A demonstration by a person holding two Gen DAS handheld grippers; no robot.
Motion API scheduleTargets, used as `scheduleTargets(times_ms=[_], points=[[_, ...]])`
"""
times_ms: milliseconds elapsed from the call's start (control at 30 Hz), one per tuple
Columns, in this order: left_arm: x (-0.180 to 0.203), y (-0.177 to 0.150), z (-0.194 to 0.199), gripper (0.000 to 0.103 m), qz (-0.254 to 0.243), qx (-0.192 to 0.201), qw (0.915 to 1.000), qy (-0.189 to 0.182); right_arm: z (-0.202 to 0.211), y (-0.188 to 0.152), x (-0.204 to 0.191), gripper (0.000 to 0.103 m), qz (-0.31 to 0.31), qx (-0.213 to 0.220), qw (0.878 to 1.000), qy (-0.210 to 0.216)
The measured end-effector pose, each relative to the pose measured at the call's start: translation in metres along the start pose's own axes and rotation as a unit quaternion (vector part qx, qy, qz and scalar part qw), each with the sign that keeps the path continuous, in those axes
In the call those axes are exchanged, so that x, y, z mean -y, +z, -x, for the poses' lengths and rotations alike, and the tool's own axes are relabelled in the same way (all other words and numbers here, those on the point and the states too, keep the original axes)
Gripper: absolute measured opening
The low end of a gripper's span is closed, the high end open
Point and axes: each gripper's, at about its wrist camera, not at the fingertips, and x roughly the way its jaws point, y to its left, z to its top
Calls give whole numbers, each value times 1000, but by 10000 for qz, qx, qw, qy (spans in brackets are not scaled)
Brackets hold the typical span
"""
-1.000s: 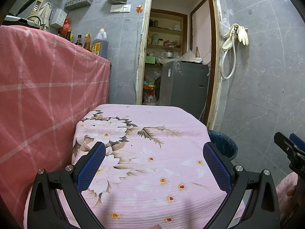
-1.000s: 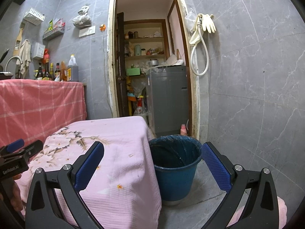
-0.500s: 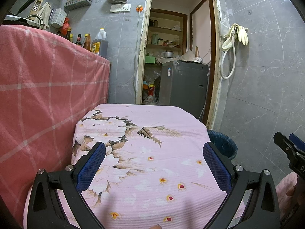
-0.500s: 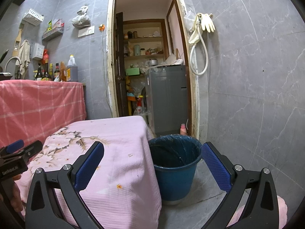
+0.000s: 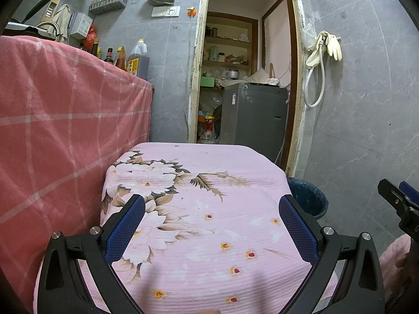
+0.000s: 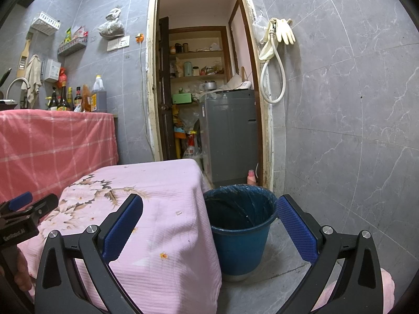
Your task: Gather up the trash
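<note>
Fingers of both grippers wide apart, empty. Right gripper (image 6: 209,225) nearer blue bucket (image 6: 239,235), straight ahead, right of pink-clothed table (image 6: 167,198); left gripper (image 5: 212,225) over table. No trash discernible.

- White lettering on the black body of the left gripper (image 6: 19,216), at the left edge of the right wrist view, reads roughly "GenRobot.AI"; the first letters are blurred.
- The white bottle (image 6: 190,147) on the floor in the doorway carries large dark characters on its label, too small to read.
- The big oil jug (image 5: 137,60) at the end of the pink-checked counter (image 5: 65,120) has a yellow label; its print is illegible.
</note>
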Motion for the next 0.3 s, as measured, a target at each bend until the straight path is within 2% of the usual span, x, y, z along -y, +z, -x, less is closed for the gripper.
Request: scheduleTargets(times_ms=[300], points=[[0,0,0,100,-3,1,10000,-8,0,0,-1,103,-4,-1,10000,-6]])
